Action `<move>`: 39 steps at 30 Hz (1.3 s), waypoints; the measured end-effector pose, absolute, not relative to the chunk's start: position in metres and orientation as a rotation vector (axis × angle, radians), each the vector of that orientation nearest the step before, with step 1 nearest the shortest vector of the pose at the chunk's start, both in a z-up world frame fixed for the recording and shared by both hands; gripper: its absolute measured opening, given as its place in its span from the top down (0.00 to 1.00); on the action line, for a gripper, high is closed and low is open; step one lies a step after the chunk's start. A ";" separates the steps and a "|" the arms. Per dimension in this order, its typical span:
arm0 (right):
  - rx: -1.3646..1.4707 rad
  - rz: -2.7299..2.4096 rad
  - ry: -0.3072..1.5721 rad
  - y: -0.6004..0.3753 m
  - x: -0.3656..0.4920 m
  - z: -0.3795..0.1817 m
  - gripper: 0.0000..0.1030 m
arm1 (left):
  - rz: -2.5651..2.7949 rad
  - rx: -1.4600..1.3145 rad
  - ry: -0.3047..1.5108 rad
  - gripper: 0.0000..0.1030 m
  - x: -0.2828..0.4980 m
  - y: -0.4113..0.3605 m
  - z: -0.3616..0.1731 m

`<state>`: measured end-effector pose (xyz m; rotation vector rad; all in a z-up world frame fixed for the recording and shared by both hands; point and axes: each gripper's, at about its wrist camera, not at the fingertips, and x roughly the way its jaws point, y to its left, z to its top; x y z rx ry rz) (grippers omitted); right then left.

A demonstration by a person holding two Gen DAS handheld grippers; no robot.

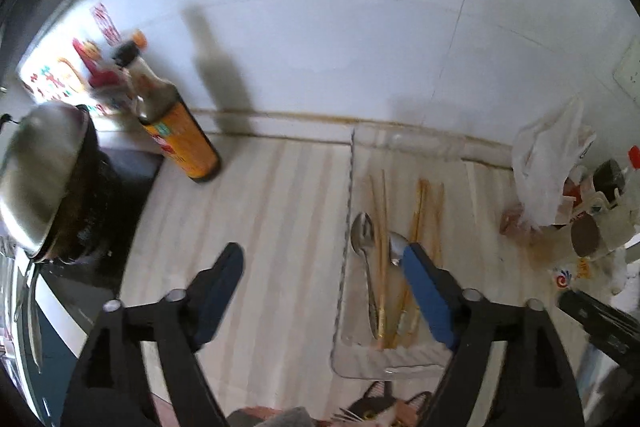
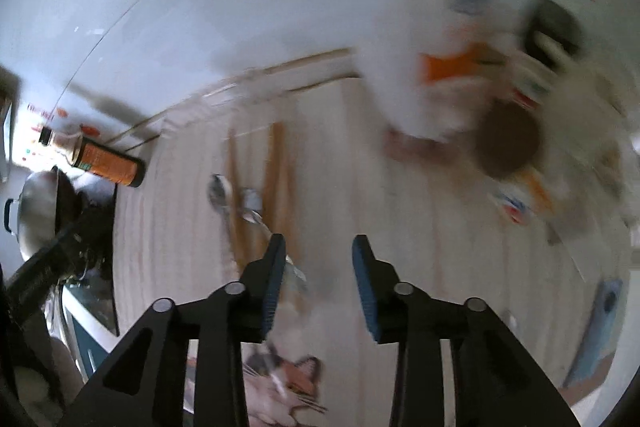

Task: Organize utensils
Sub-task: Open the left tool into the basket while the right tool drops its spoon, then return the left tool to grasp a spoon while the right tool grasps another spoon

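Observation:
A clear tray (image 1: pixel 343 259) lies on the pale striped counter. In it lie a metal spoon (image 1: pixel 365 247), a second spoon (image 1: pixel 396 245) and several wooden chopsticks (image 1: pixel 418 211). My left gripper (image 1: pixel 324 259) is open and empty above the counter, its right finger over the tray. In the blurred right wrist view my right gripper (image 2: pixel 319 247) is open and empty, just this side of the spoons (image 2: pixel 221 193) and chopsticks (image 2: pixel 276 171).
A brown sauce bottle (image 1: pixel 176 131) stands by the white wall at left, also in the right wrist view (image 2: pixel 106 161). A steel pot lid (image 1: pixel 38 179) sits on a dark stove at far left. A white plastic bag (image 1: pixel 548 167) and jars (image 1: pixel 588 239) crowd the right.

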<state>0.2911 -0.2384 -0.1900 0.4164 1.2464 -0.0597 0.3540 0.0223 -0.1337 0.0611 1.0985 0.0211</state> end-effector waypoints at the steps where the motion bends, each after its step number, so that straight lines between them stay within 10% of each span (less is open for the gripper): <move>1: 0.420 -0.077 1.240 -0.247 0.282 -0.190 0.58 | 0.026 0.057 1.082 0.06 0.351 0.022 -0.133; 5: 0.424 -0.163 1.194 -0.288 0.232 -0.196 0.39 | 0.049 0.104 1.004 0.00 0.332 0.008 -0.140; 15: 0.446 -0.291 1.368 -0.349 0.159 -0.276 0.40 | 0.063 0.203 1.090 0.00 0.286 -0.053 -0.177; 26: 0.390 -0.270 1.411 -0.350 0.143 -0.327 0.93 | -0.056 0.298 1.231 0.02 0.237 -0.124 -0.222; 39: 0.488 -0.379 1.425 -0.412 0.080 -0.324 0.93 | -0.400 0.300 1.550 0.14 0.191 -0.252 -0.296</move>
